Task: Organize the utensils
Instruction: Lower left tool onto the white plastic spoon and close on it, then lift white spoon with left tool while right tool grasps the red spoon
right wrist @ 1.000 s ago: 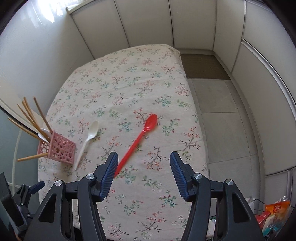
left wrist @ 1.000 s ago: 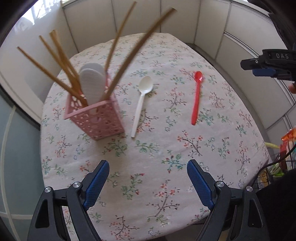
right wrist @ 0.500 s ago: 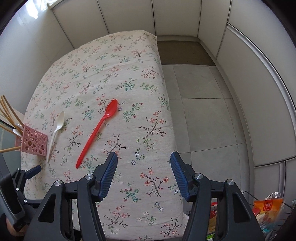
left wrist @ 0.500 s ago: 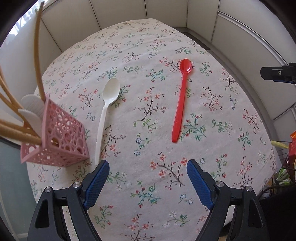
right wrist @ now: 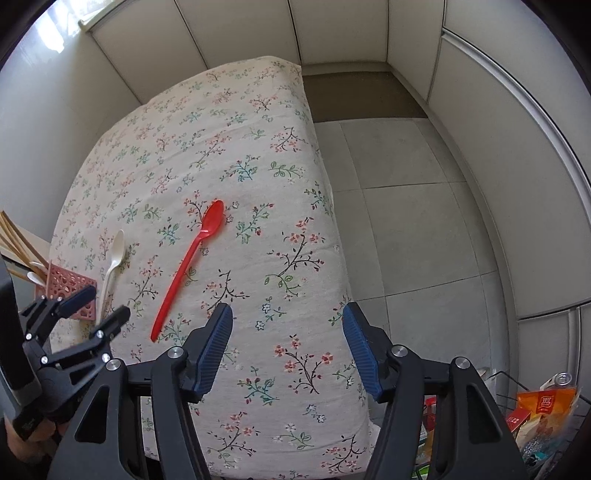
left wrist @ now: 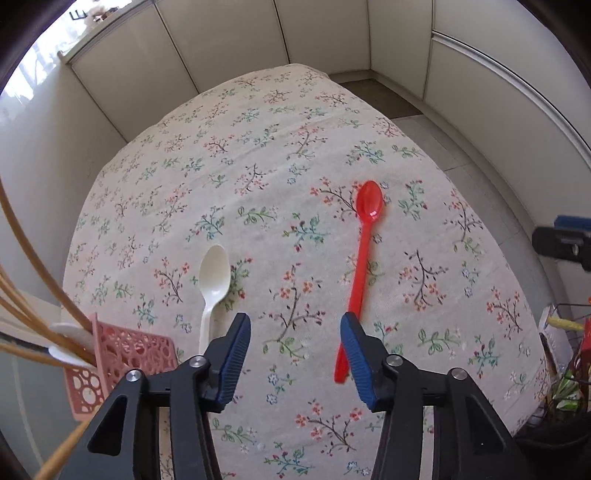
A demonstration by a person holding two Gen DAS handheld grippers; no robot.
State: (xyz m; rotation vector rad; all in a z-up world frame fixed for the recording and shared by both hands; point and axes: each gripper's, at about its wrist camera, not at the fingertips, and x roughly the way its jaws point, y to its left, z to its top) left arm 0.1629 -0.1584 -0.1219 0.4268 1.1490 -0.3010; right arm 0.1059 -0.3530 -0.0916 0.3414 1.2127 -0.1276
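Note:
A long red spoon (left wrist: pixel 361 266) (right wrist: pixel 188 260) and a white spoon (left wrist: pixel 213 284) (right wrist: pixel 112 264) lie on the floral tablecloth (left wrist: pixel 258 177). A pink perforated holder (left wrist: pixel 110 363) (right wrist: pixel 70 290) at the left carries several chopsticks and white utensils. My left gripper (left wrist: pixel 294 349) (right wrist: pixel 99 308) hovers over the cloth between the two spoons, its jaws closing with nothing between them; the red spoon's handle end lies just beside its right finger. My right gripper (right wrist: pixel 287 349) stands open and empty over the table's right edge.
The table's right edge (right wrist: pixel 332 229) drops to a grey tiled floor (right wrist: pixel 406 206). A wire basket with snack packets (right wrist: pixel 543 410) sits on the floor at lower right. White panelled walls (left wrist: pixel 332 33) surround the table.
The left gripper has shifted right, away from the pink holder toward the red spoon, and its jaws have narrowed. The right gripper has drifted right to the table's edge, still open.

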